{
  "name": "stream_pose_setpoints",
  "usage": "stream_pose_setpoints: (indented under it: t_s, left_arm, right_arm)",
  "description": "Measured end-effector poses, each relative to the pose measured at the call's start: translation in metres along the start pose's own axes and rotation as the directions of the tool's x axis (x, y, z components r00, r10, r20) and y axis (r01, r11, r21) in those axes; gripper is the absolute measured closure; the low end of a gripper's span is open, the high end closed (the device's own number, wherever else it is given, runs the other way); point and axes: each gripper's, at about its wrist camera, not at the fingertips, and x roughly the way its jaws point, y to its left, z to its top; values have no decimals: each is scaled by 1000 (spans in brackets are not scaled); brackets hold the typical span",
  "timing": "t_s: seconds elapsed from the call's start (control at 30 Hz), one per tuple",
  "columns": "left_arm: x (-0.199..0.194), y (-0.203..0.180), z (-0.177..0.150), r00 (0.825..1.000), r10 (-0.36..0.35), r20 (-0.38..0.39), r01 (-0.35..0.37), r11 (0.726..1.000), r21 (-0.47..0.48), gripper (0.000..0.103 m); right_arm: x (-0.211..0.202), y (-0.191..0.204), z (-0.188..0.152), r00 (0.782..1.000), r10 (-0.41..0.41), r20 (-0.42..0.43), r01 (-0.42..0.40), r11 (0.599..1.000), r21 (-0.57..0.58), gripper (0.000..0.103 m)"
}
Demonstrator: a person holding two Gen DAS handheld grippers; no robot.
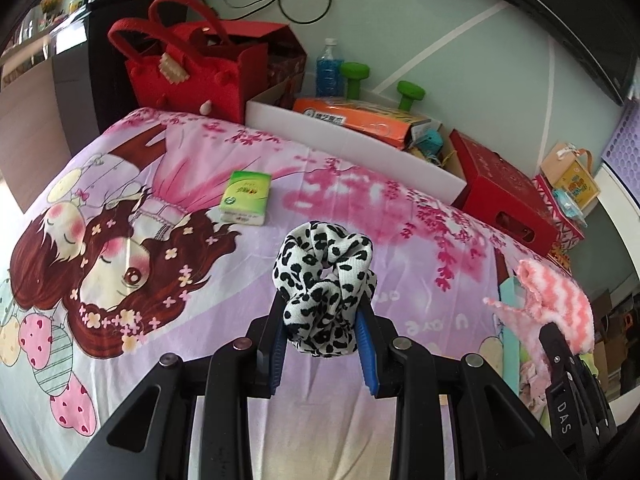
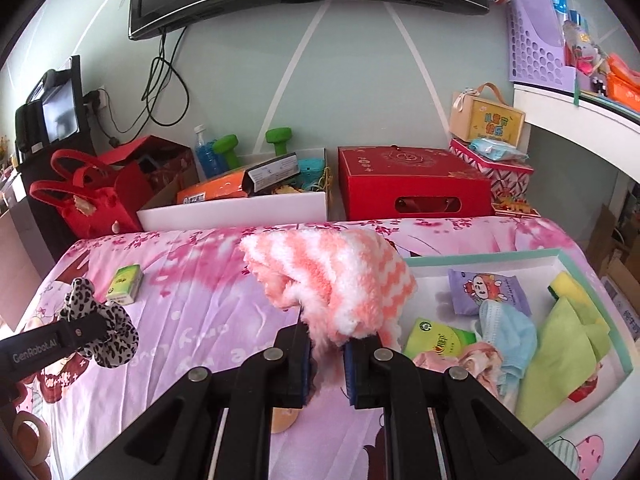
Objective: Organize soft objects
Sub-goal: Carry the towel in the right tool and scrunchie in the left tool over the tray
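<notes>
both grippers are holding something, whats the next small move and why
Probably swing the right gripper rightward over the teal-rimmed tray and release the pink striped cloth: it hangs just beside the tray, where other soft things already lie.

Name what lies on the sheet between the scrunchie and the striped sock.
Nothing: in the right wrist view only bare sheet shows between scrunchie and sock.
</notes>
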Motion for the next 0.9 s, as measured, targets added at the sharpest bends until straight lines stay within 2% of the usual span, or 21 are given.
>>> stream_pose_setpoints:
  t_s: [0.27, 0.47, 0.63, 0.9]
  left_arm:
    - [-7, -30, -3, 997, -70, 18, 69, 996, 59, 71]
    - [-12, -67, -11, 993, -115, 27, 111, 986, 127, 71]
    - [-16, -108, -24, 984, -175, 23, 166, 963, 211, 71]
    - [-15, -164, -48, 967, -253, -13, 243, 912, 331, 71]
  right_arm:
    - [-15, -24, 6, 998, -32, 49, 30, 999, 45, 89]
    - [-28, -60, 9, 993, -94, 73, 86, 990, 110, 89]
    - [-33, -103, 6, 986, -154, 60, 141, 974, 180, 89]
    - [-37, -161, -4, 973, -230, 18, 218, 940, 262, 89]
